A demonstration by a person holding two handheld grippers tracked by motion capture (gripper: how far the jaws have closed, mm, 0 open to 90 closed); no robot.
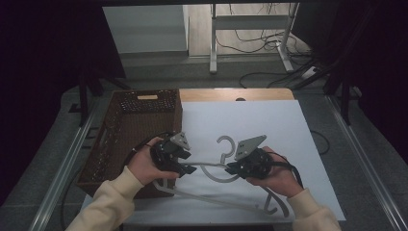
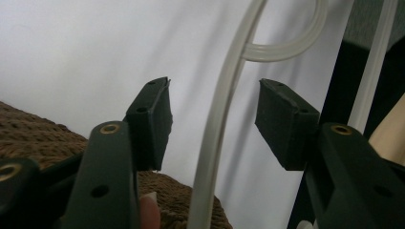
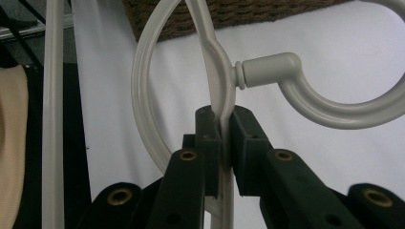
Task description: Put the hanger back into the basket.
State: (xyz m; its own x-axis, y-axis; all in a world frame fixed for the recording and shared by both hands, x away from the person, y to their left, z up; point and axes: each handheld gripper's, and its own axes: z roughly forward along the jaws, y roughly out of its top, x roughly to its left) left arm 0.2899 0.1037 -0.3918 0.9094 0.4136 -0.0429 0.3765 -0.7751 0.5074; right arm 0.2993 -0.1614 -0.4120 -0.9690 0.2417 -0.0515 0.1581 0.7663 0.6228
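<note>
Grey hanger (image 1: 219, 166) flat on counter (image 1: 269, 125), long axis left-right, hook away from person; right gripper (image 1: 230, 168) jaws clamped on neck; left gripper (image 1: 190, 169) jaws half-open astride arm, not touching

Bystanding items, as seen from my console.

I count a dark brown woven basket (image 1: 144, 113) on the left part of the table, its far wall carrying a pale label; its coarse weave also shows in the left gripper view (image 2: 43, 138) and along the top of the right gripper view (image 3: 248, 12). A white sheet (image 1: 269, 125) covers the tabletop, with a strip of bare wooden table edge (image 1: 231, 94) beyond it. Farther back I see a white metal stand (image 1: 250, 29) on the floor, loose black cables (image 1: 260, 45) trailing around its feet, and grey rails (image 1: 62, 168) flanking the table.
</note>
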